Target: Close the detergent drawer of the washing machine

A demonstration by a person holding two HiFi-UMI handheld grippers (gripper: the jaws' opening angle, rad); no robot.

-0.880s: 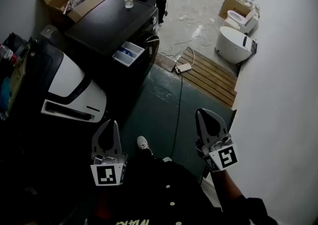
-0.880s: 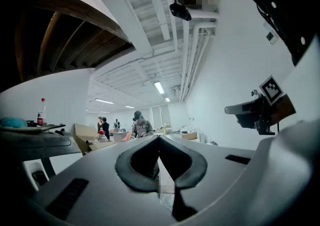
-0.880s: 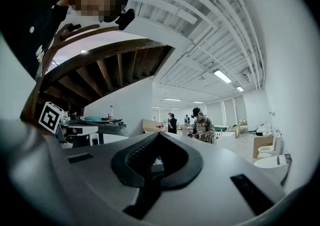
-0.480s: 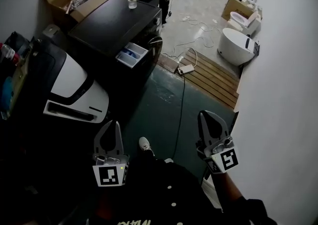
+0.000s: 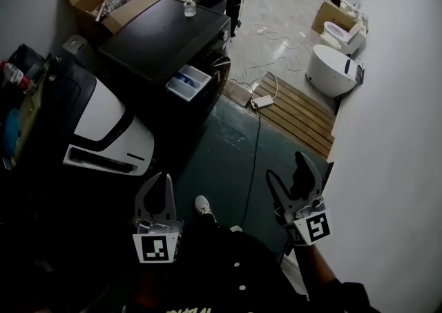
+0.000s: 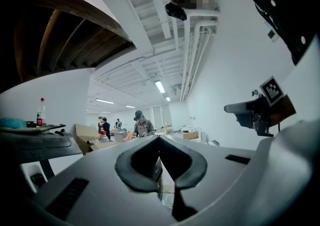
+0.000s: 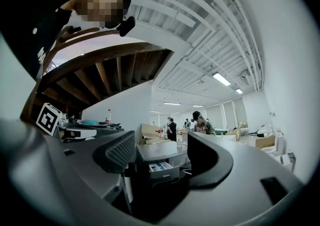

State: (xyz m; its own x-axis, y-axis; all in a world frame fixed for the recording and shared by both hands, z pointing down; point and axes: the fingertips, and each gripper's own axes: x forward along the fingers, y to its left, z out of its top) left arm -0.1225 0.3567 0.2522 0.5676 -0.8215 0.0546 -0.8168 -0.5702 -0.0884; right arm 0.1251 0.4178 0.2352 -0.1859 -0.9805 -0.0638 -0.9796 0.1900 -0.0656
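Washing machine (image 5: pixel 166 35), black, 11 o'clock. Detergent drawer (image 5: pixel 188 82) pulled out of its front top corner. Right gripper (image 5: pixel 286 170) spread wide, empty; left gripper (image 5: pixel 160 182) pinched together, empty; both well apart from drawer. Likely hazards: off-centre shove jamming drawer askew; floor cable (image 5: pixel 254 146) catching a foot. Drawer contents too small to tell; machine's front mostly out of sight.

A dark green floor (image 5: pixel 221 159) carried a black washing machine (image 5: pixel 166 35), a slatted wooden pallet (image 5: pixel 297 115) beside it, and a cable (image 5: pixel 254 146) trailing across.
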